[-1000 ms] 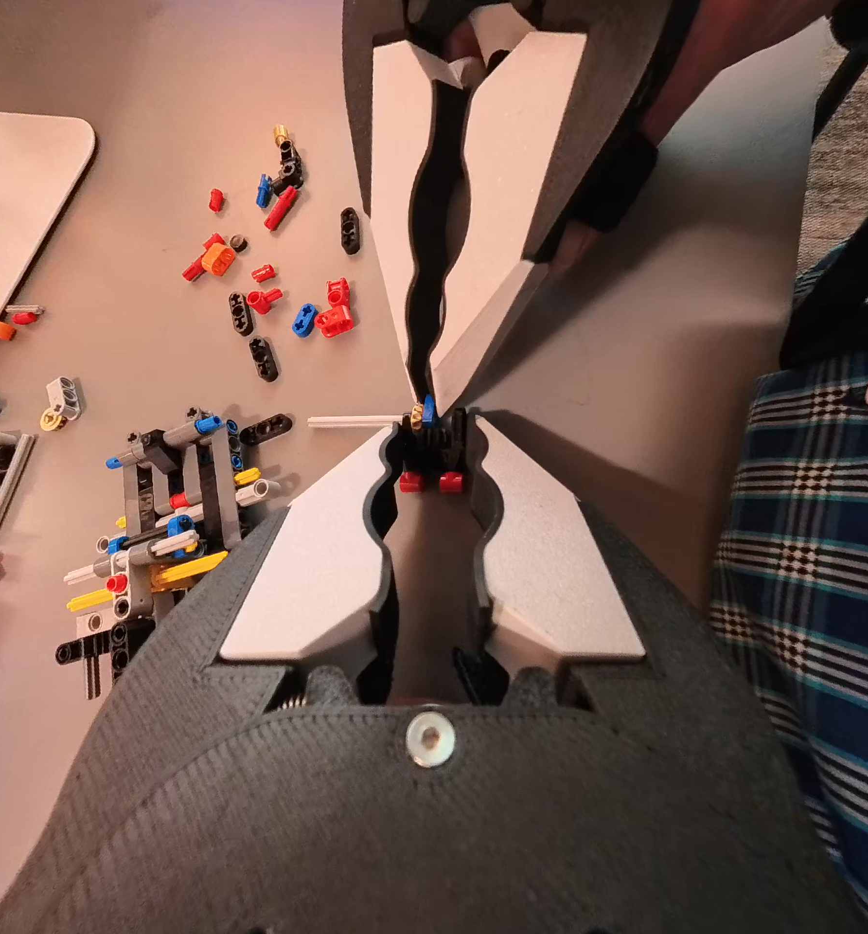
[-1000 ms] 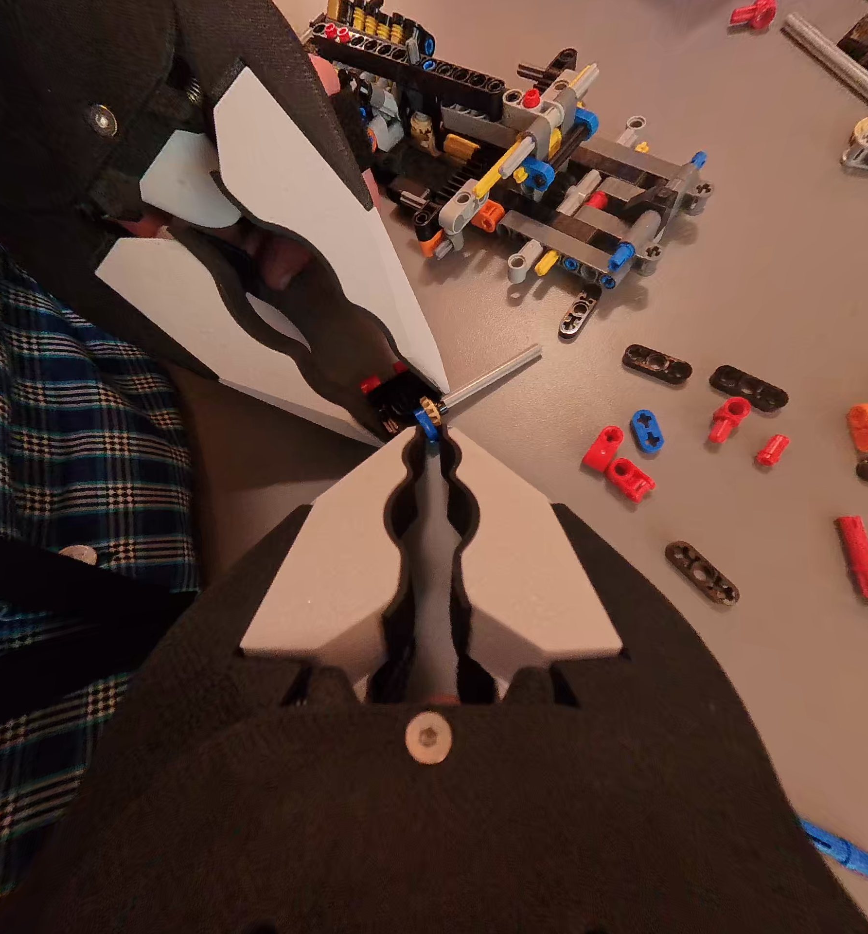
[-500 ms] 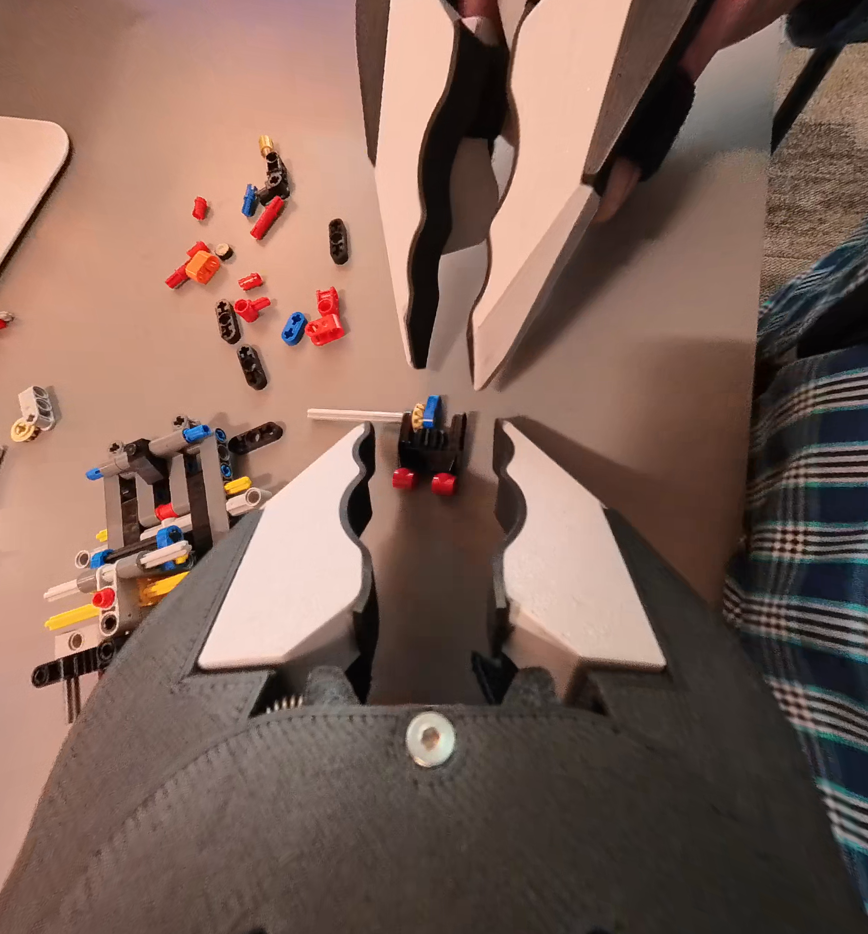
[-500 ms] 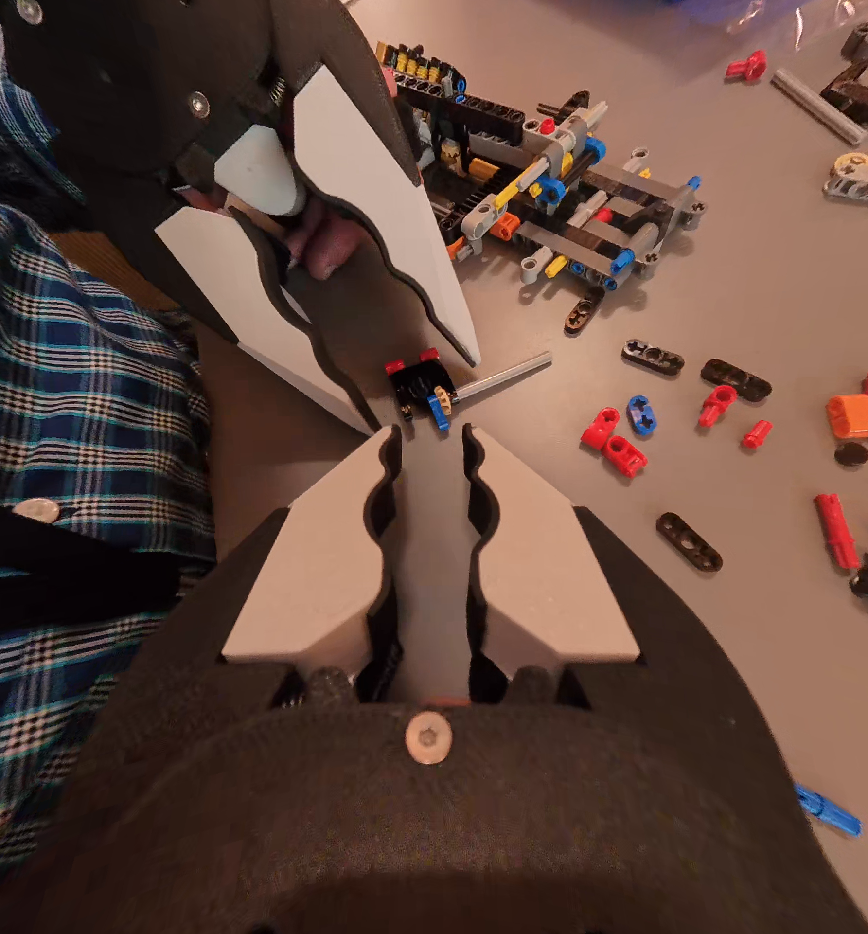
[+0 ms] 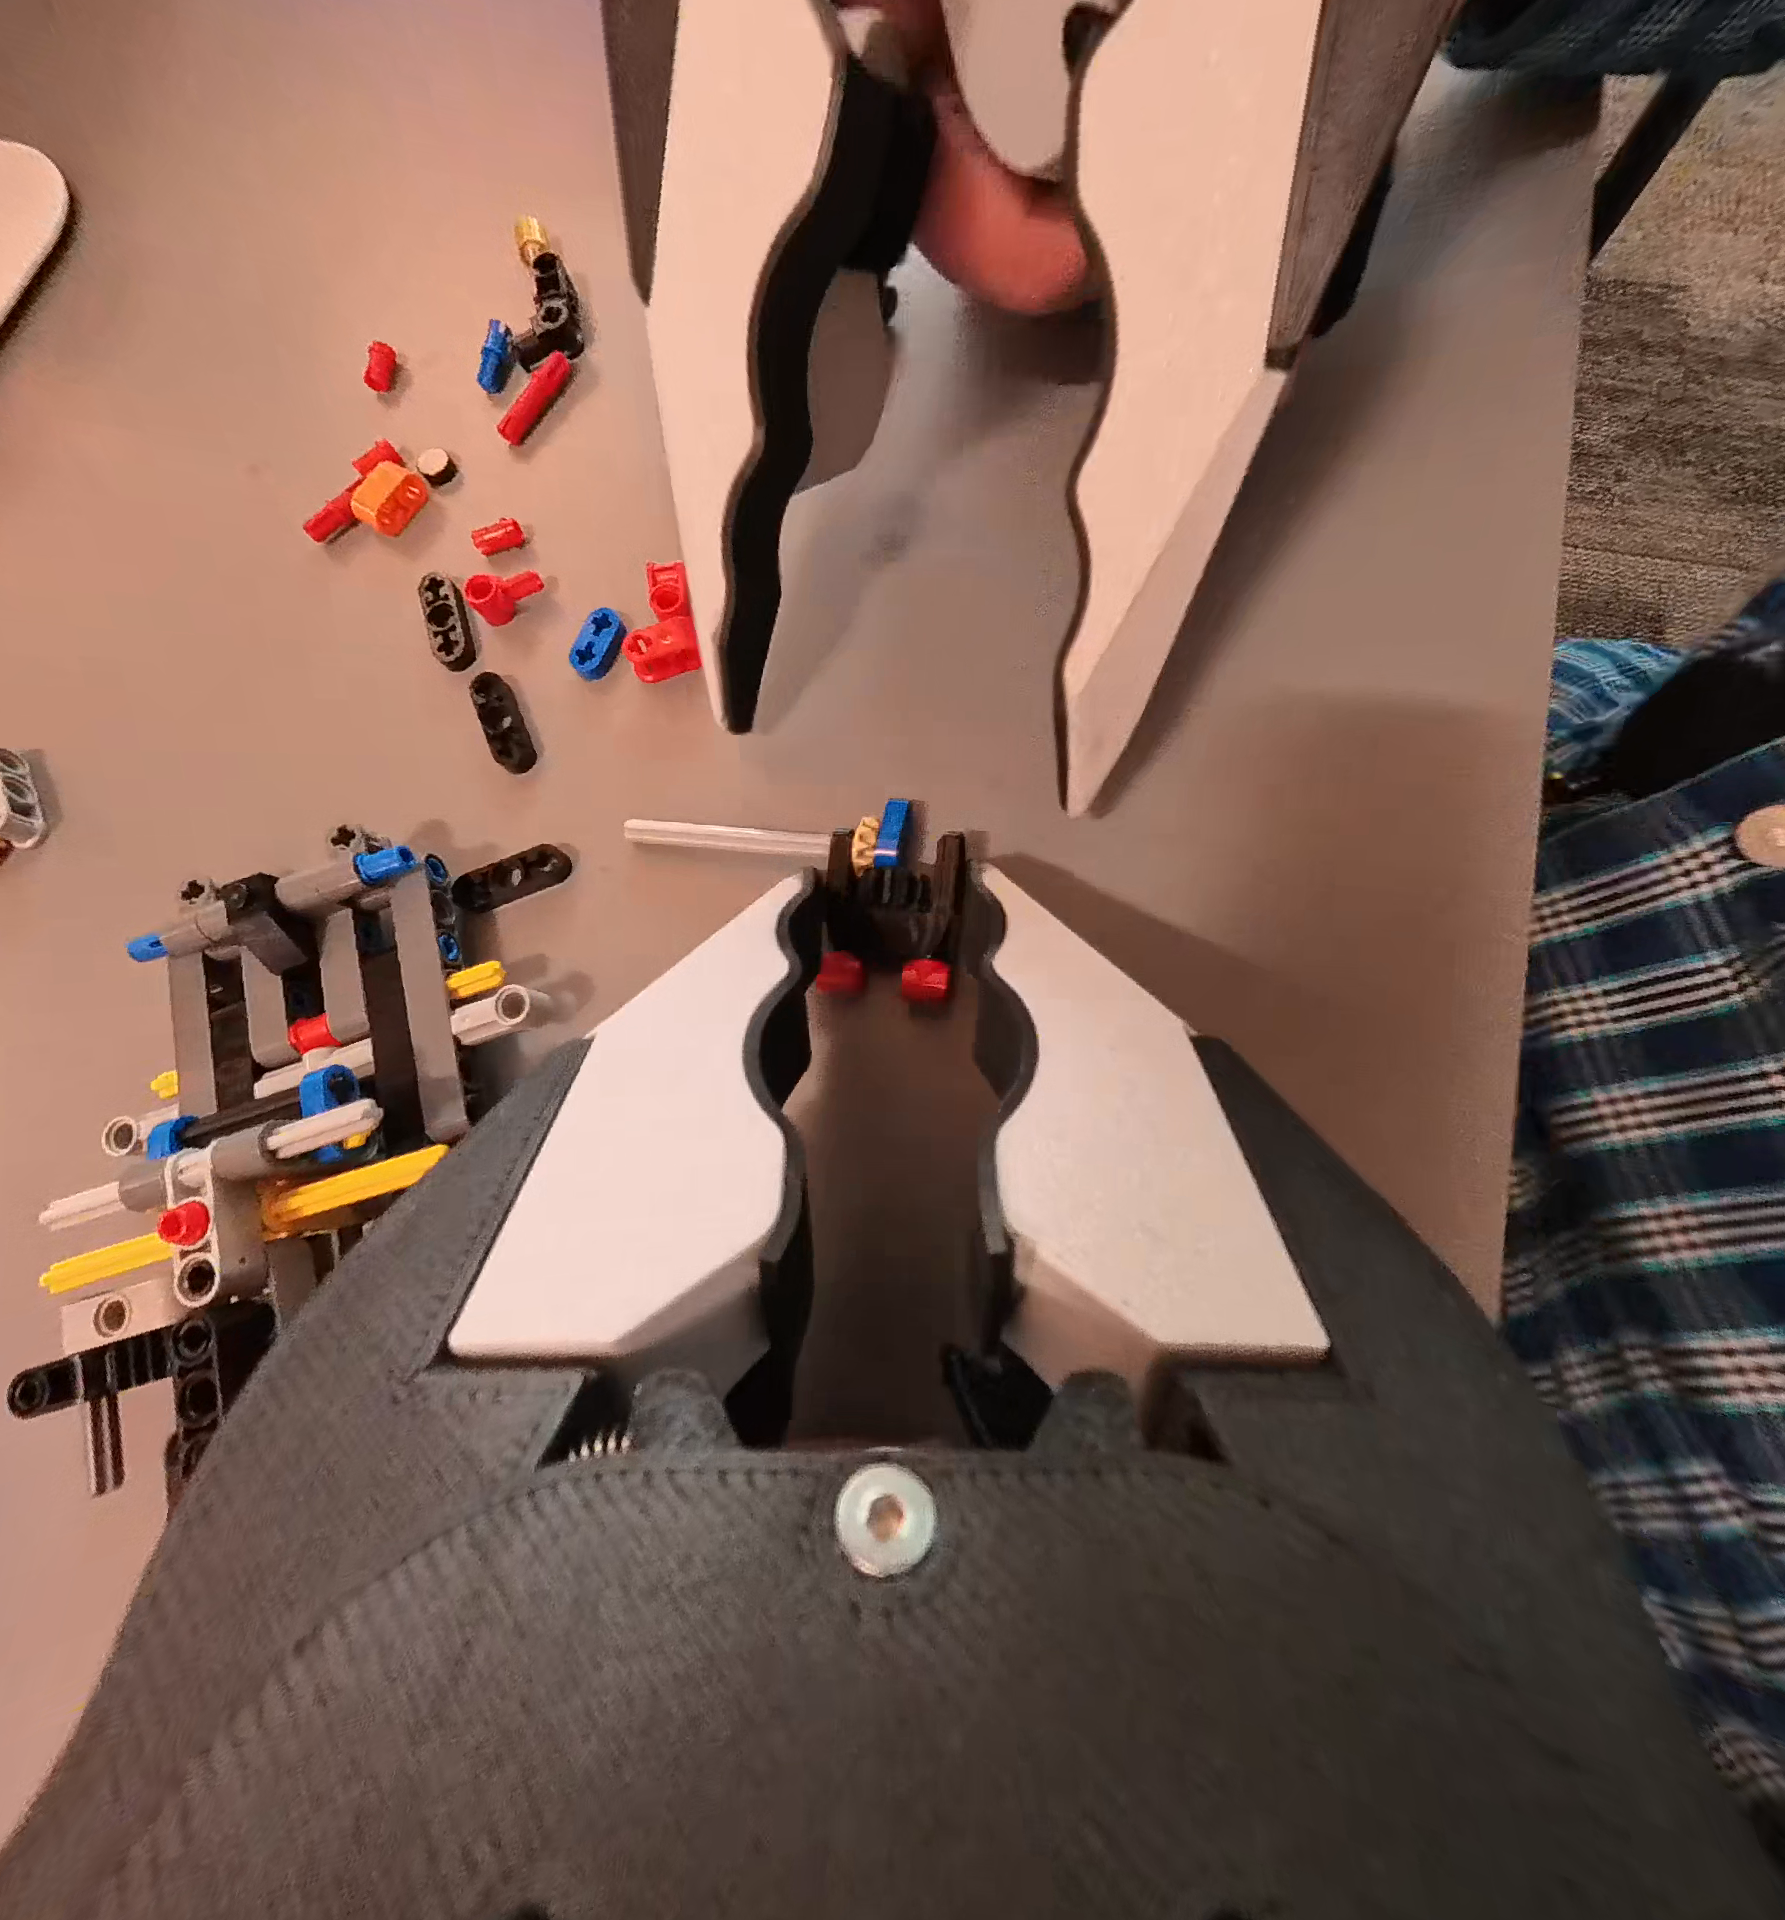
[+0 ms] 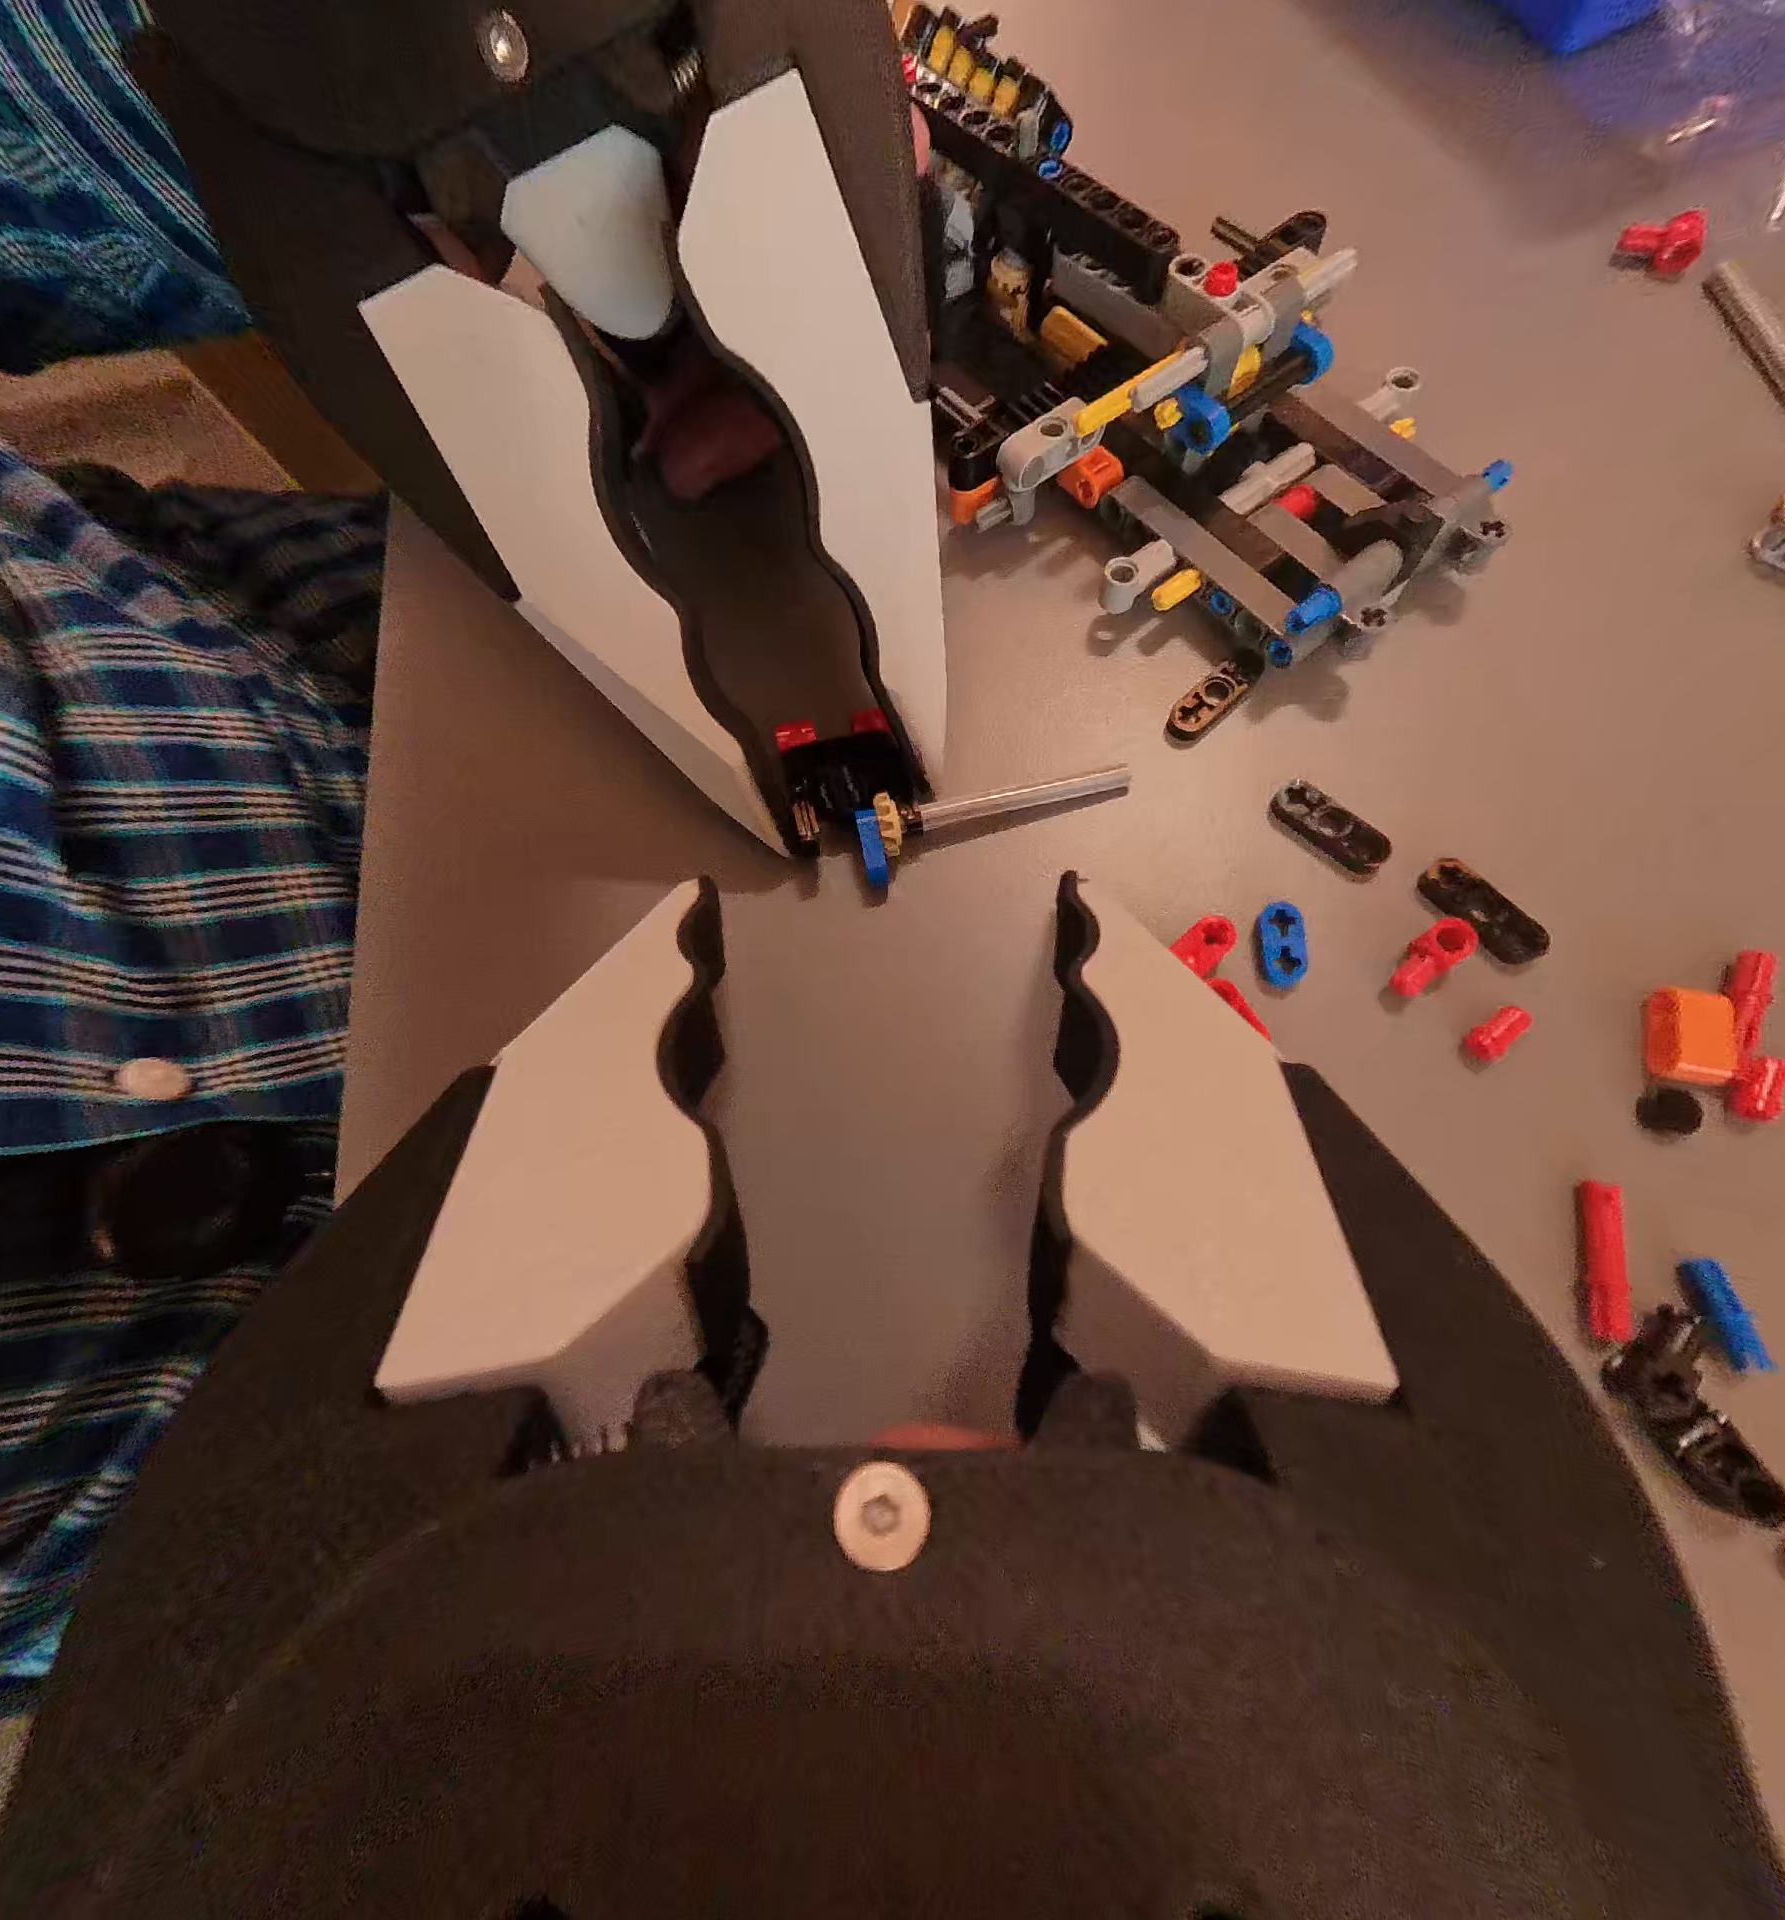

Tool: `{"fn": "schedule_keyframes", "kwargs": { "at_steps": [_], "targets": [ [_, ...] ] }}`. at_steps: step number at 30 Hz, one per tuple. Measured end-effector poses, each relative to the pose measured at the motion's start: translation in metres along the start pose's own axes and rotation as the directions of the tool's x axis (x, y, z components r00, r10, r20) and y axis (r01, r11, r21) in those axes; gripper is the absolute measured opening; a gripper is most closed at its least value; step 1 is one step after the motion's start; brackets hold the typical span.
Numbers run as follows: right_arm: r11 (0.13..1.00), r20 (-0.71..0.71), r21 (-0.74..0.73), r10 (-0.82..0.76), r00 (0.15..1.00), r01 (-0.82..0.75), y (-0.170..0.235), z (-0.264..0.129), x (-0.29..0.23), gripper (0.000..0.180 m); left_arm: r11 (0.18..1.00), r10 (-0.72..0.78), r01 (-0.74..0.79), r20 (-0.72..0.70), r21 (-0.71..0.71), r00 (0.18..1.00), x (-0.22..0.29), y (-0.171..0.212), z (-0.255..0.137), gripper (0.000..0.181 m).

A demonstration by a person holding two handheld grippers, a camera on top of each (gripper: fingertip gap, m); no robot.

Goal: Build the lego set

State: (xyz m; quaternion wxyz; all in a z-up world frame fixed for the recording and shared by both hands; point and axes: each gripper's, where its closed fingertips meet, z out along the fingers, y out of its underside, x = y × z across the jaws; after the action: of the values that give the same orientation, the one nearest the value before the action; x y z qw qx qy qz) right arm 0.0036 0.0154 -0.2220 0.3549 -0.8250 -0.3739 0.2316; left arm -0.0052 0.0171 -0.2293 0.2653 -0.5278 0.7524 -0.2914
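Note:
A small black sub-assembly [image 5: 888,914] with two red pins, a tan gear, a blue piece and a grey axle [image 5: 722,836] sits near the table's edge. My left gripper [image 5: 893,878] is shut on its black body; the axle sticks out to the left. In the right wrist view the same sub-assembly [image 6: 846,774] sits between the left gripper's fingertips [image 6: 763,800]. My right gripper [image 6: 888,894] is open wide and empty, just short of the blue piece [image 6: 872,836]. It also shows in the left wrist view [image 5: 909,758], facing mine.
The larger grey, black and yellow build [image 5: 306,1039] lies to the left, also in the right wrist view [image 6: 1231,447]. Loose red, blue, black and orange pieces [image 5: 493,582] [image 6: 1439,935] are scattered beyond. The table edge [image 5: 1532,935] and a person's plaid shirt [image 5: 1698,1143] are close.
Half a second ago both grippers stood open with the sub-assembly on the table. My left gripper has closed on it again. My right gripper has opened wider and stays off it.

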Motion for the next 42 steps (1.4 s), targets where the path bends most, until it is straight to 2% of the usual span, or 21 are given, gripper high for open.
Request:
{"fn": "schedule_keyframes", "kwargs": {
  "at_steps": [1, 5, 14, 17, 25, 29, 31, 36, 42],
  "targets": [
    [1.000, 0.007, -0.015, -0.013, 1.000, 0.013, 0.001, 0.002, 0.000, 0.065, 1.000, 0.008, -0.008, 0.007, 0.001, 1.000, -0.001, 0.000, 0.000, 0.025],
    [0.998, 0.014, -0.033, -0.045, 0.999, 0.045, 0.001, 0.007, 0.000, 0.071, 1.000, 0.026, -0.027, 0.018, 0.003, 0.999, 0.000, -0.001, 0.000, 0.025],
    [0.997, -0.048, 0.038, -0.067, 0.997, 0.069, 0.000, -0.007, -0.006, 0.088, 1.000, 0.028, -0.028, -0.007, 0.005, 1.000, 0.001, -0.001, 0.001, 0.025],
    [0.994, -0.049, 0.102, -0.040, 0.998, 0.045, -0.007, -0.014, -0.004, 0.085, 1.000, 0.020, -0.020, -0.013, 0.006, 1.000, 0.001, -0.001, 0.001, 0.029],
    [0.989, -0.045, 0.139, -0.036, 0.998, 0.042, -0.011, -0.018, -0.004, 0.079, 1.000, 0.005, -0.005, -0.013, 0.006, 1.000, 0.000, -0.002, 0.001, 0.039],
    [0.975, -0.009, 0.219, -0.046, 0.999, 0.047, -0.019, -0.028, -0.009, 0.062, 1.000, -0.003, 0.003, -0.028, 0.004, 1.000, 0.001, -0.002, 0.002, 0.041],
    [0.963, 0.000, 0.267, -0.050, 0.999, 0.049, -0.023, -0.035, -0.009, 0.061, 1.000, -0.007, 0.007, -0.036, 0.003, 0.999, 0.001, -0.003, 0.003, 0.041],
    [0.962, 0.006, 0.269, -0.050, 0.999, 0.047, -0.023, -0.036, -0.009, 0.061, 1.000, -0.024, 0.024, -0.048, -0.002, 0.999, 0.001, -0.002, 0.004, 0.042],
    [0.974, 0.020, 0.227, -0.009, 1.000, 0.004, -0.020, -0.030, -0.004, 0.072, 1.000, -0.001, 0.001, -0.025, 0.004, 1.000, 0.000, -0.003, 0.003, 0.041]
  ]
}}
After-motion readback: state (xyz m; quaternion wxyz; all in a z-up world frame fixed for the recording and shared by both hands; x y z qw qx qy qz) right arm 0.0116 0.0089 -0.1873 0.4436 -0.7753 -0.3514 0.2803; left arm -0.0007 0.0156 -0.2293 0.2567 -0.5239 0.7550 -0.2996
